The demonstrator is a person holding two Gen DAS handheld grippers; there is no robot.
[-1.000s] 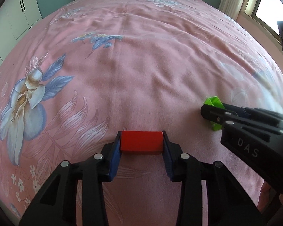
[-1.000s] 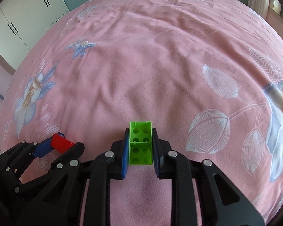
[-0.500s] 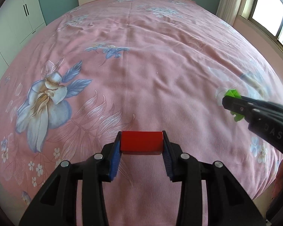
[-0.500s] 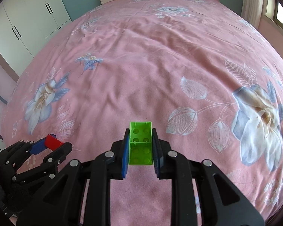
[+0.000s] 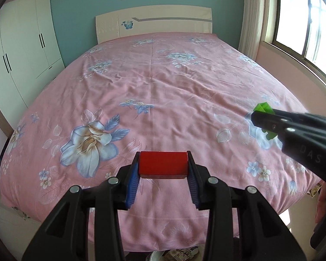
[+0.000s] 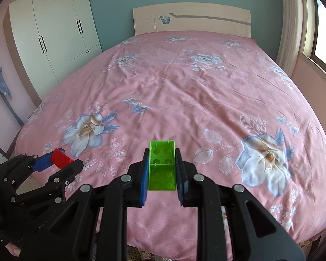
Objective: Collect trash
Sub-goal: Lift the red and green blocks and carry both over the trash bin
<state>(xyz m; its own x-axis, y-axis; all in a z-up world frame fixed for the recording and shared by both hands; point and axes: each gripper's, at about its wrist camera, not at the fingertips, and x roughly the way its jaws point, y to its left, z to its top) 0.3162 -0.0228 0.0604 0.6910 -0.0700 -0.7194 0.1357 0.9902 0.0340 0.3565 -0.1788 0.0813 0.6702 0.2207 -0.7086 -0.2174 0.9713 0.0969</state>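
Left tongs [image 5: 163, 171]: clamped on red block [image 5: 162, 165], lifted off the bed for disposal.
Right tongs [image 6: 162, 171]: gripping green toy brick [image 6: 162, 167], hollow side up.
Bed [image 6: 184, 82]: pink floral sheet beyond, apparently cleared.
Wardrobe [image 6: 54, 32]: far left.

Your left gripper [image 5: 163, 166] clamps the red block [image 5: 163, 164] above the pink bedspread [image 5: 163, 87]; at right, your right gripper [image 5: 263, 120] grips a green brick [image 5: 263, 107].

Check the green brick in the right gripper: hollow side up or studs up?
Hollow side up. The green brick, clamped in the right gripper, shows its open underside with round sockets facing the camera.
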